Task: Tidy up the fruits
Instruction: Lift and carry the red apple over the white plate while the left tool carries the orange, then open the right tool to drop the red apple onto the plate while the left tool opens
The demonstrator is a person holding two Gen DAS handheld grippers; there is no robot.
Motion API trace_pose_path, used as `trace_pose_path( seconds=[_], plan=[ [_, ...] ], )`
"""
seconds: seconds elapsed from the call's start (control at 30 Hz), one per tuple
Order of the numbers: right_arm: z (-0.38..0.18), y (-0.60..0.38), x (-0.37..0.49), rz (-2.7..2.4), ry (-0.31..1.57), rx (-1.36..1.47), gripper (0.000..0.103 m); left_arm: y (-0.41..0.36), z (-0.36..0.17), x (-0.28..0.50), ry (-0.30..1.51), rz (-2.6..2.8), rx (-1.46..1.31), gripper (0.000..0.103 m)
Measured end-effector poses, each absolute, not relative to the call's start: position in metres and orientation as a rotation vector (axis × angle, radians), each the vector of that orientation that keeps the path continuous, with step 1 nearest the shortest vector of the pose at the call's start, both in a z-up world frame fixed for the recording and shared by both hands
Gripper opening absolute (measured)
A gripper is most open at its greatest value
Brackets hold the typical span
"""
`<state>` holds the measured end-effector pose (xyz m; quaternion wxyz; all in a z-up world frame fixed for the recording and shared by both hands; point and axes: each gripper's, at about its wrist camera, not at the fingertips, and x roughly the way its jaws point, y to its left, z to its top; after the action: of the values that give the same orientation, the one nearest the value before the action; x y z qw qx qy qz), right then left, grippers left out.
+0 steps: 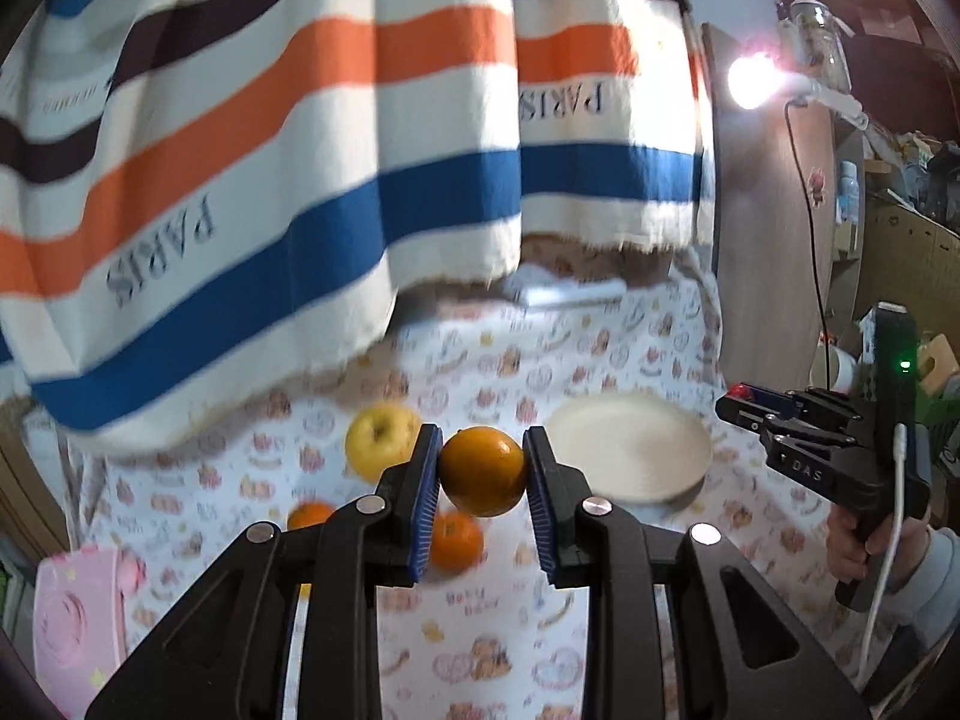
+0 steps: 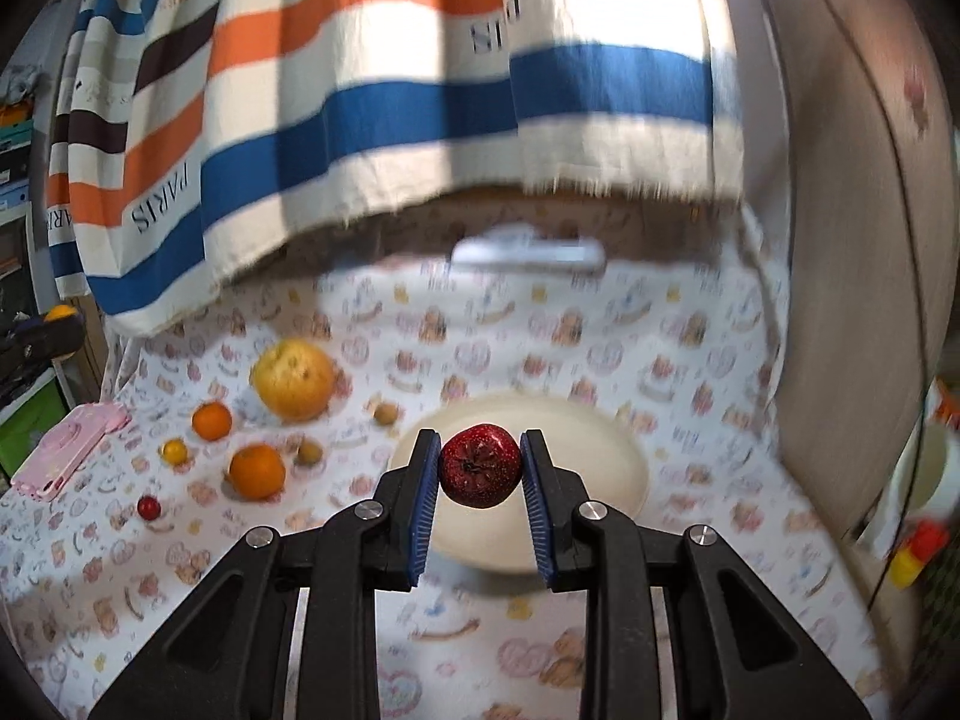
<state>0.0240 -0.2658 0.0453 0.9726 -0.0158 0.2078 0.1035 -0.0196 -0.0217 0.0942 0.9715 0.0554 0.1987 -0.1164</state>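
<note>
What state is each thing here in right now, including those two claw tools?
left gripper: shut on an orange, held in the air
right gripper: shut on a red apple, held above the plate
plate: empty, on the tablecloth
yellow apple: loose on the cloth
lamp: on

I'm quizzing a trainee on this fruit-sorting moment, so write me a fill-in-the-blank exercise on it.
1. The left hand-held gripper is shut on an ____.
2. The right hand-held gripper holds a dark red fruit in front of the cream ____.
3. The large yellow fruit lies on the patterned cloth, to the ____ of the plate in the right wrist view.
4. The word printed on the striped fabric is ____.

Missing words: orange; plate; left; PARIS
</note>
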Motion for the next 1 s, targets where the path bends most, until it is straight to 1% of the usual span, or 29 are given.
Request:
trace_pose_path(
  seconds=[0.13,0.2,0.23,0.27,0.37,0.47,0.57,0.73,0.87,1.0],
  plan=[
    [0.081,-0.28,0.026,0.211,0.38,0.067,0.028,-0.048,0.107,0.0,0.348,-0.251,0.16,0.027],
    [0.095,-0.28,0.026,0.218,0.356,0.06,0.028,-0.058,0.11,0.013,0.346,-0.261,0.143,0.026],
    [0.1,-0.279,0.026,0.208,0.336,0.041,0.028,-0.064,0.111,0.021,0.351,-0.272,0.128,0.025],
    [0.105,-0.278,0.026,0.194,0.309,0.02,0.028,-0.068,0.111,0.028,0.359,-0.286,0.113,0.02],
    [0.114,-0.282,0.03,0.175,0.259,0.014,0.028,-0.085,0.108,0.052,0.399,-0.337,0.082,0.013],
    [0.11,-0.29,0.042,0.152,0.262,0.029,0.028,-0.102,0.095,0.078,0.482,-0.336,0.081,0.011],
    [0.091,-0.296,0.065,0.153,0.324,0.054,0.028,-0.116,0.072,0.1,0.592,-0.372,0.094,0.011],
    [0.045,-0.305,0.108,0.152,0.538,0.046,0.028,-0.136,0.026,0.134,0.777,-0.398,0.11,0.011],
    [0.013,-0.308,0.132,0.148,0.714,0.043,0.028,-0.148,-0.002,0.148,0.839,-0.421,0.11,0.012],
    [-0.007,-0.305,0.14,0.16,0.802,0.032,0.028,-0.151,-0.014,0.146,0.822,-0.42,0.126,0.012]
  ],
)
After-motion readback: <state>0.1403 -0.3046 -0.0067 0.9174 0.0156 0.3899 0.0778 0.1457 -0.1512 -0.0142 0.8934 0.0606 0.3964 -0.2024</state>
